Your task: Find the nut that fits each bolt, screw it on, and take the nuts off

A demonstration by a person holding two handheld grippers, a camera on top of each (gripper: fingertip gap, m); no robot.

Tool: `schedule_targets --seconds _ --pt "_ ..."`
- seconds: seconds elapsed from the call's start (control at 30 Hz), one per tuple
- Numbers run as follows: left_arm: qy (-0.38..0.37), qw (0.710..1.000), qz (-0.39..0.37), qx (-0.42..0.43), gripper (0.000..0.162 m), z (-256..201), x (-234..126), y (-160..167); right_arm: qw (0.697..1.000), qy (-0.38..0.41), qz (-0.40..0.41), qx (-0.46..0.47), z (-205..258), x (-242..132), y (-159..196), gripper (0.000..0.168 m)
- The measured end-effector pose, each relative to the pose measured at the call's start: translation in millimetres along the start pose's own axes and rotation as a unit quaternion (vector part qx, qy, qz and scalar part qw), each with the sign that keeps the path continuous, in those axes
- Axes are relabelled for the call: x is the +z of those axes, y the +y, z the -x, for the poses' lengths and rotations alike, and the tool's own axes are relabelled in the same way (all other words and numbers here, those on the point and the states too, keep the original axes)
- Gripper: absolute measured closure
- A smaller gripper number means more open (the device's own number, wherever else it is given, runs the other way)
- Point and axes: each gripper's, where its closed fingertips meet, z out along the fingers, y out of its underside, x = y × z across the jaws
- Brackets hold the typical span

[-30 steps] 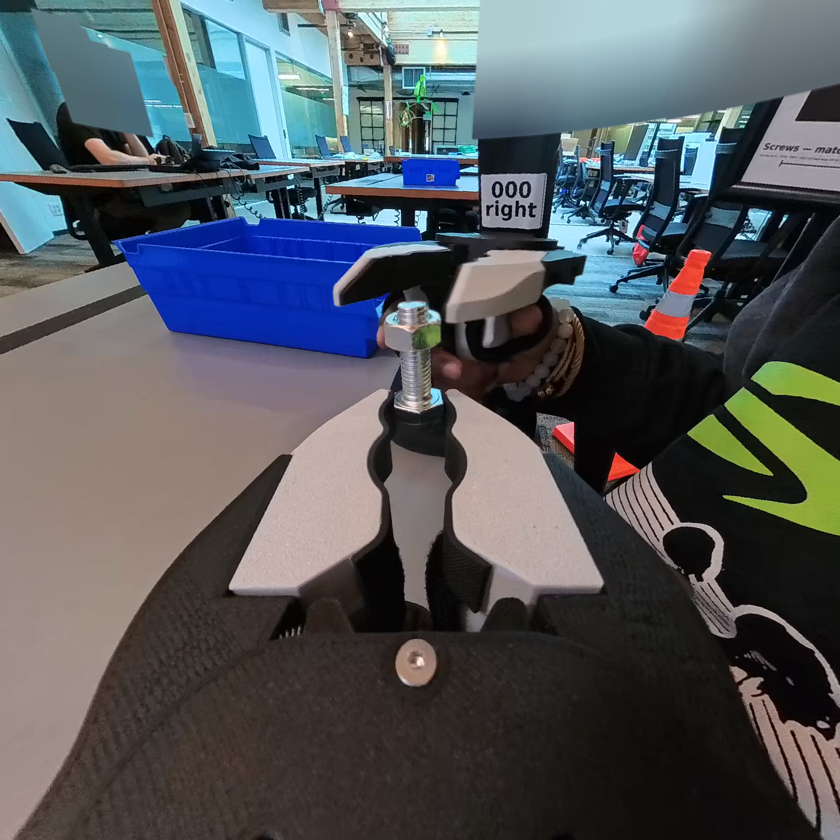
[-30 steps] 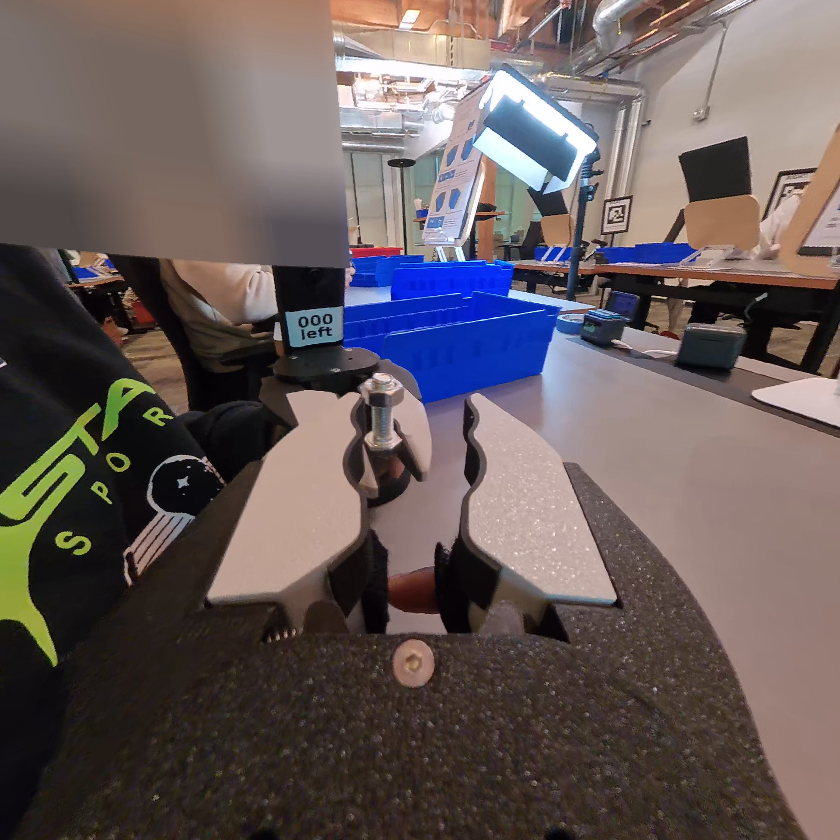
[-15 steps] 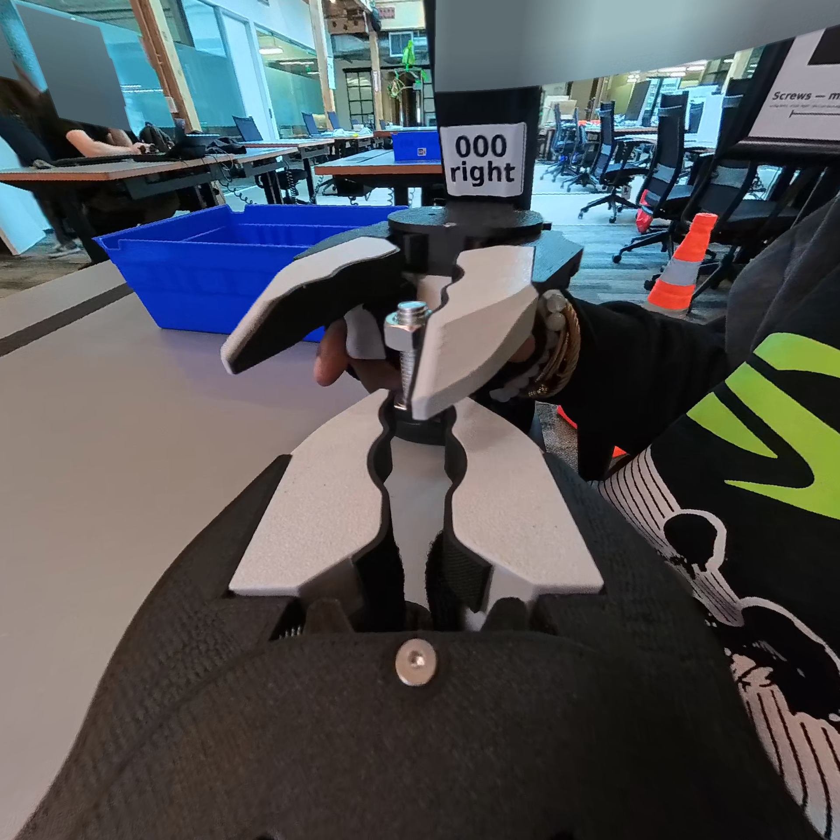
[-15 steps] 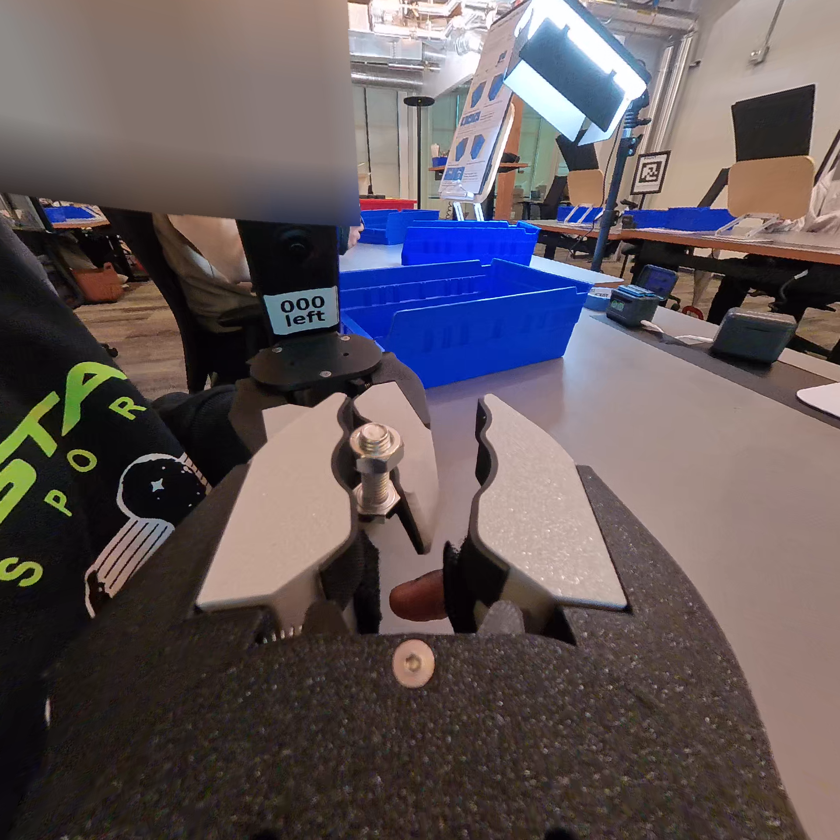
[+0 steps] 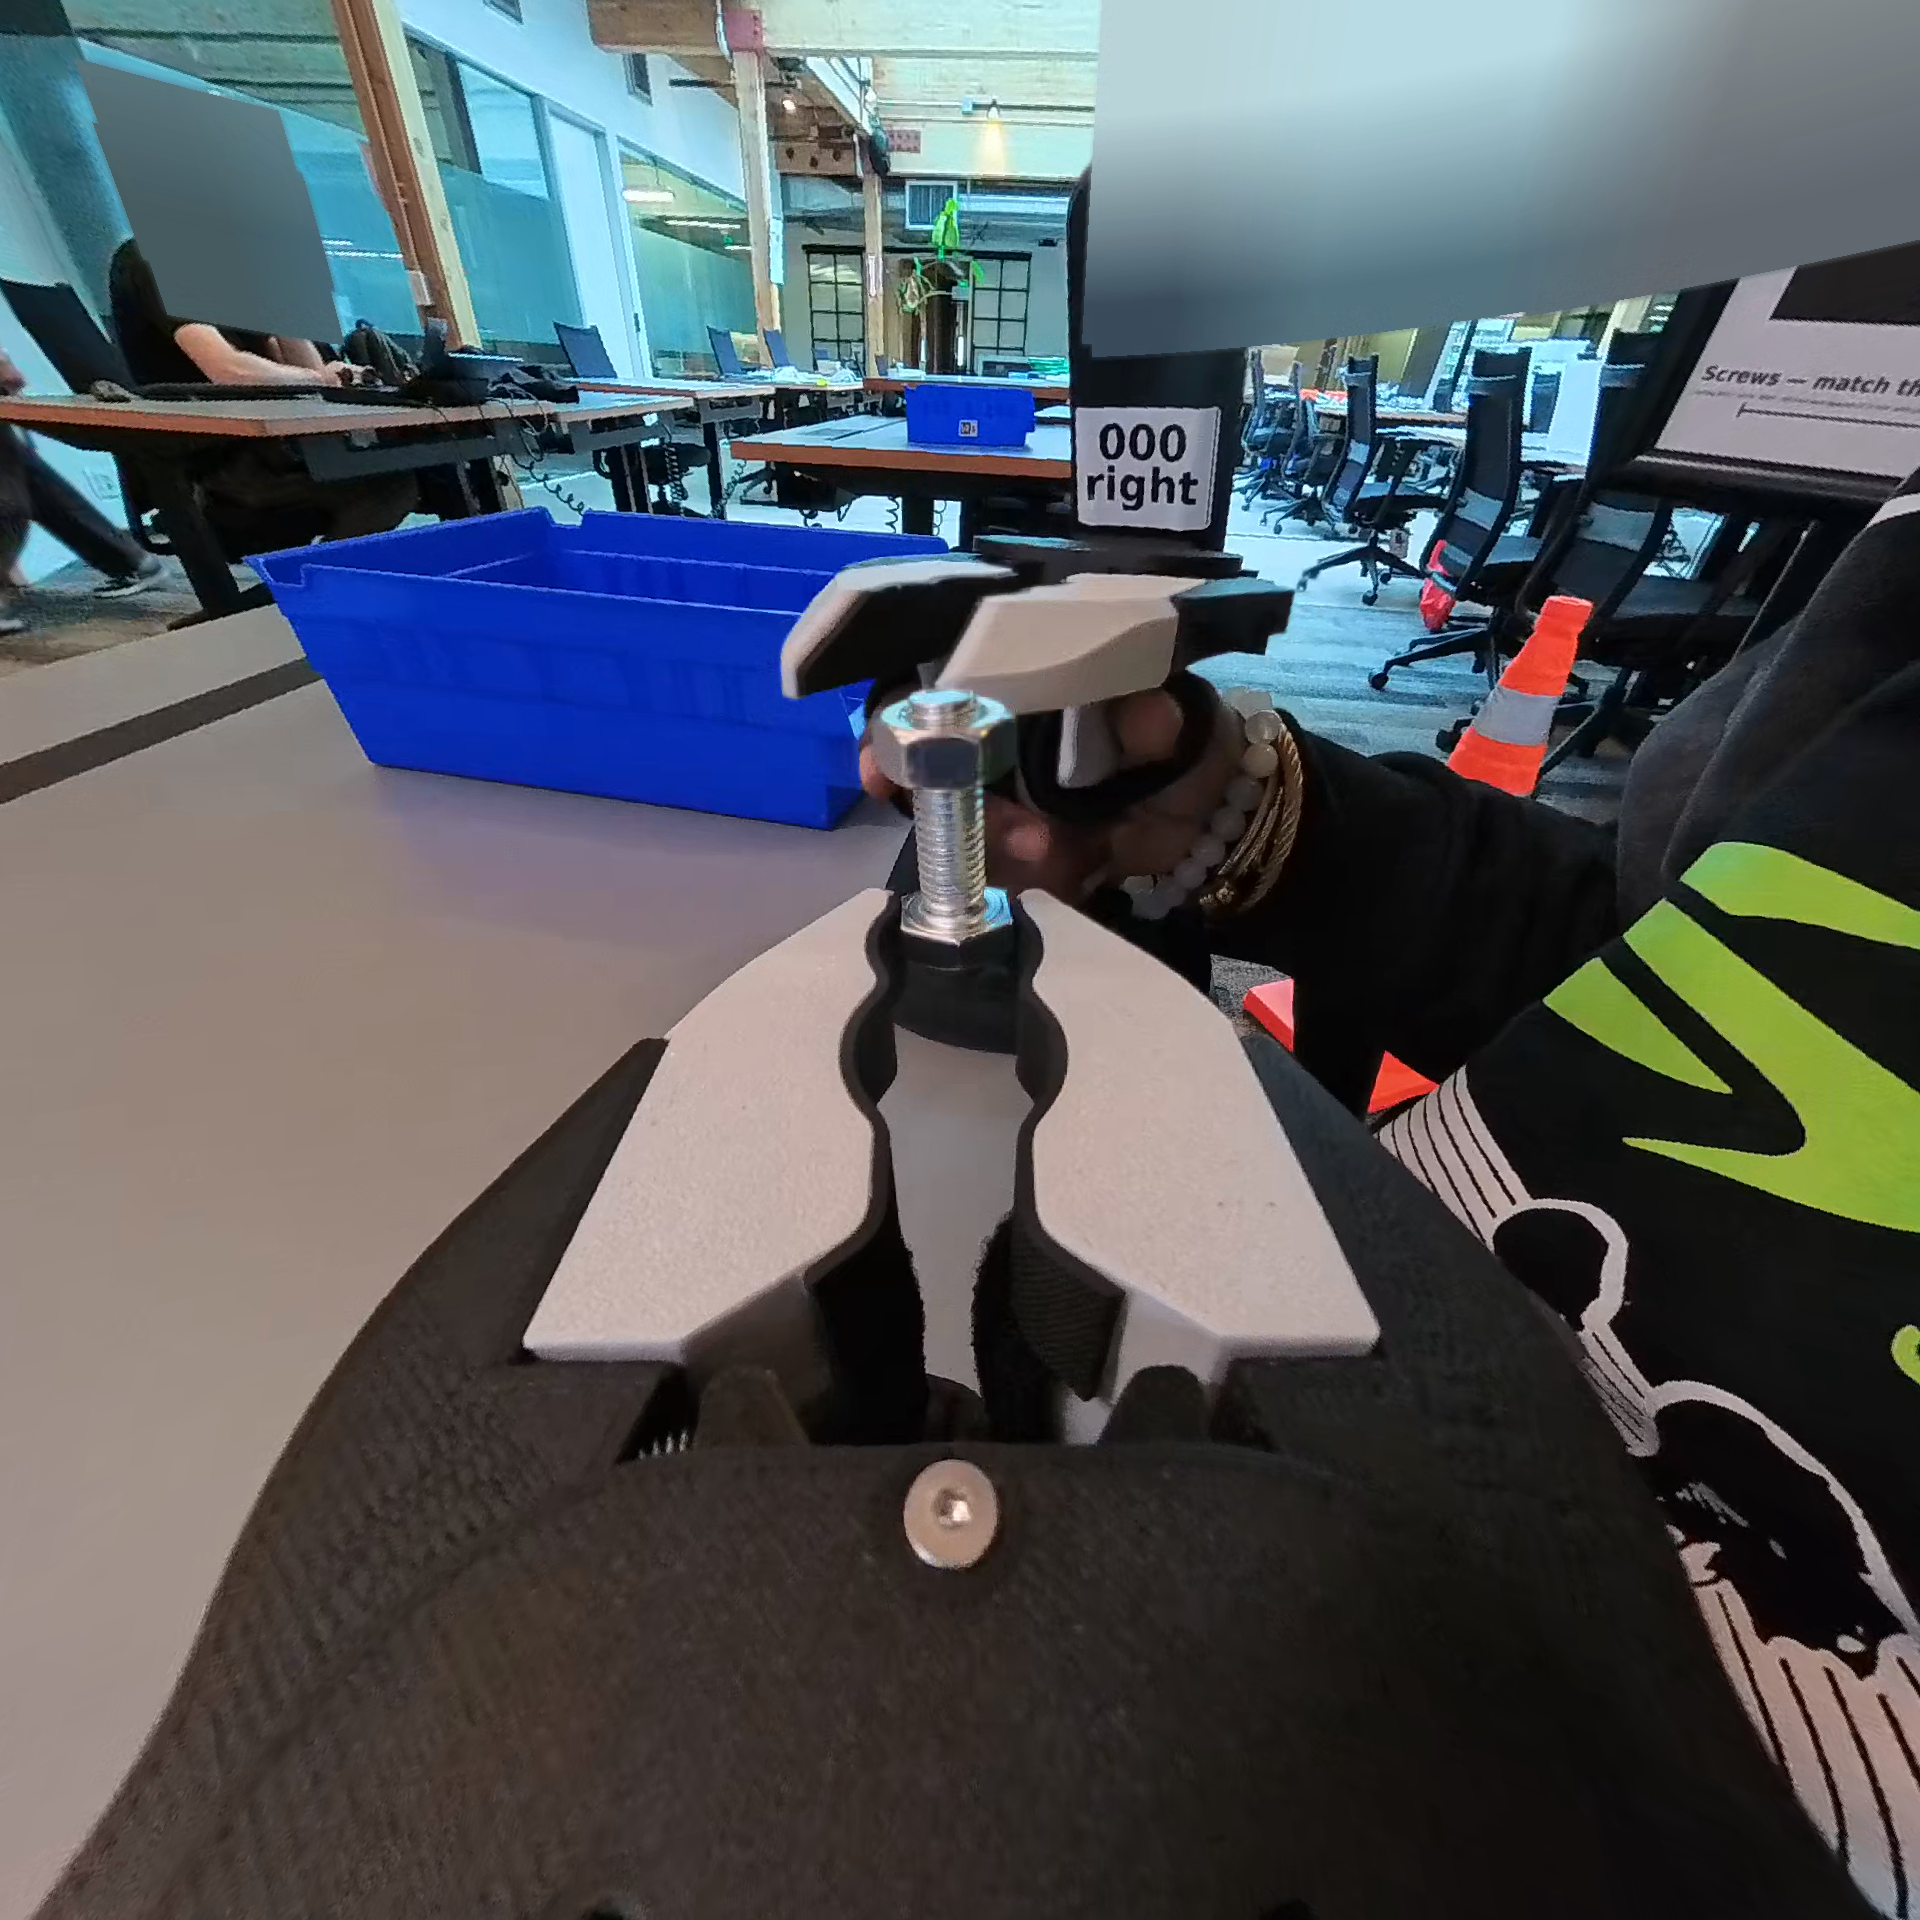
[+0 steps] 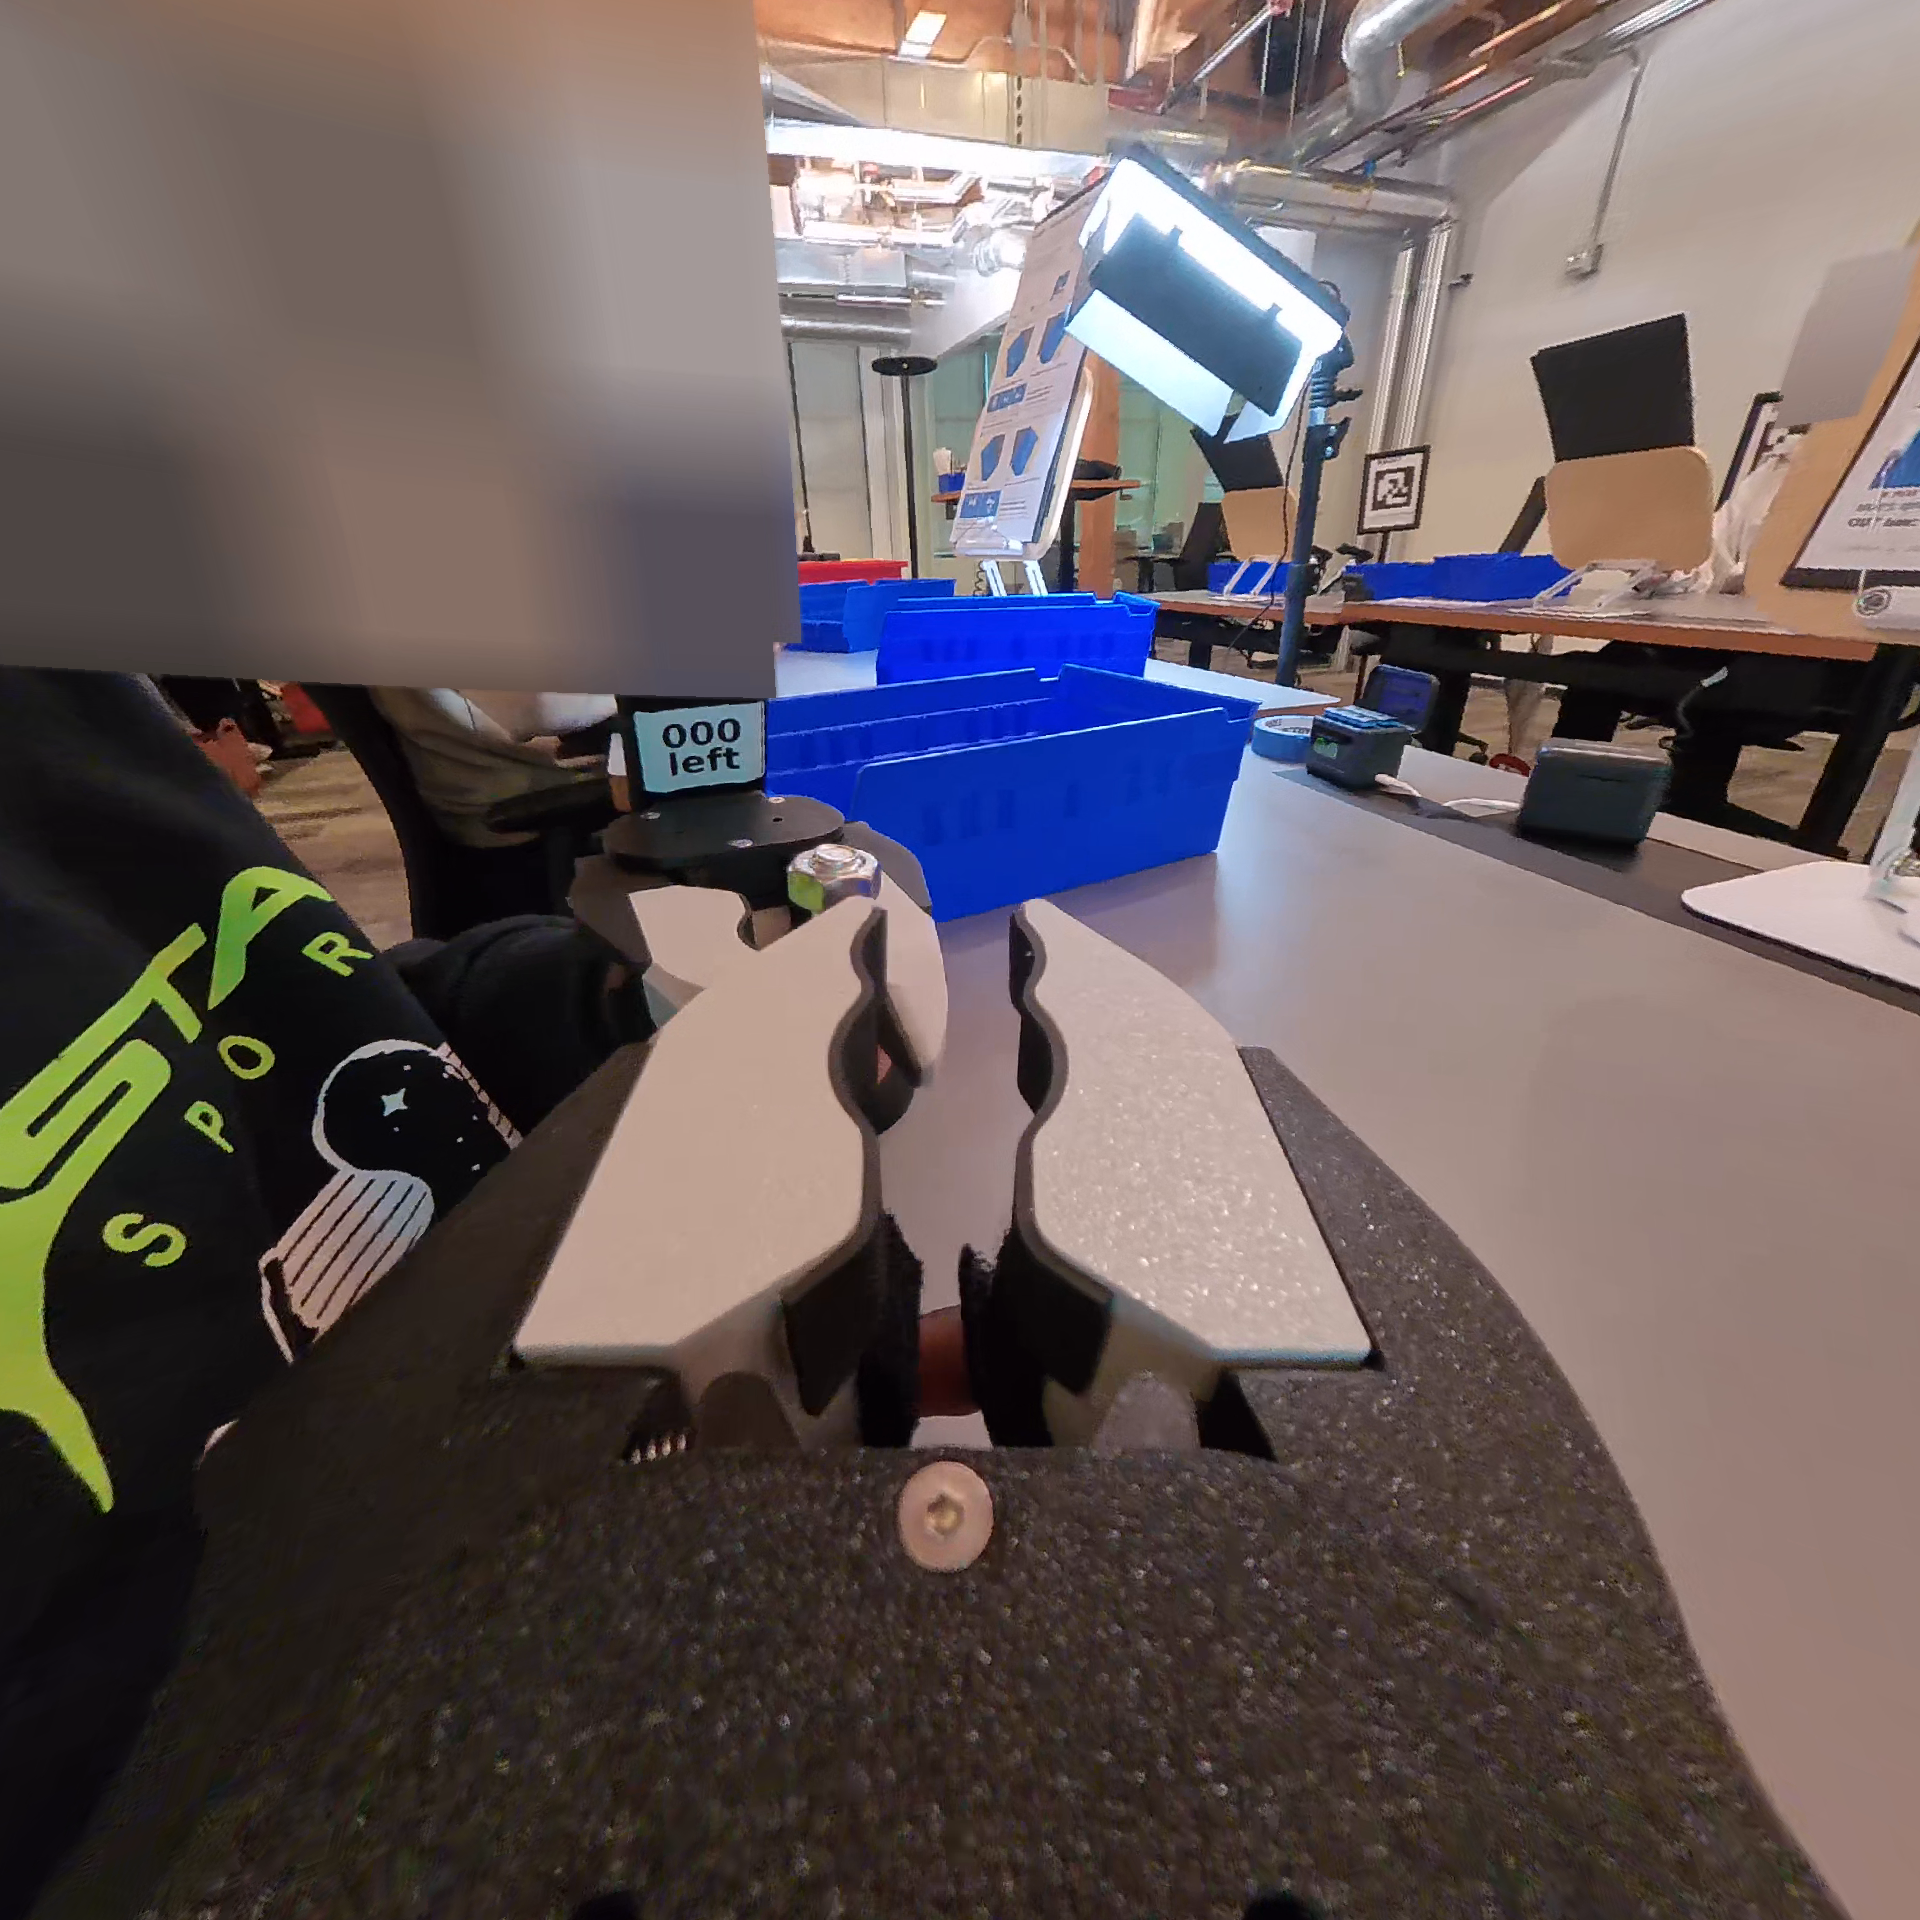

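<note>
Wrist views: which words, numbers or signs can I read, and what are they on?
I won't copy out the writing. It stands on:
White sticker, right gripper post.
White sticker, left gripper post.
White sign, left wrist view's upper right.
Green print, person's black sweatshirt.
Poster beside lamp: too small.
Square black-and-white marker: pattern only.

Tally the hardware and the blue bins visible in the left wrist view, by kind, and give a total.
Bolt: 1, upright, its base clamped in the left gripper.
Nut: 1, near the bolt's top end.
Blue bin: 2, one on this table, one on a far table.
Gripper: 2, counting the right gripper above the nut.
Total: 6.
</note>
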Motion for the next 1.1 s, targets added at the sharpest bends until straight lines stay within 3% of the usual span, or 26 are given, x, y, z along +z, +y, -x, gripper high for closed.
schedule_targets --seconds 0.3,0.67,1.1 --pt "-0.001 1.000 0.004 0.002 0.143 -0.3 1.0 1.1 0.999 -0.038 0.004 0.004 15.5 15.4 -0.2 0.120" --pt "0.001 0.999 0.024 0.022 0.143 -4.6 4.5 6.4 0.998 -0.044 0.045 -0.009 20.1 45.5 12.5 0.116" --pt "0.002 1.000 0.003 0.002 0.143 -1.5 0.9 0.9 0.999 -0.027 0.022 -0.009 9.3 17.9 4.3 0.121"
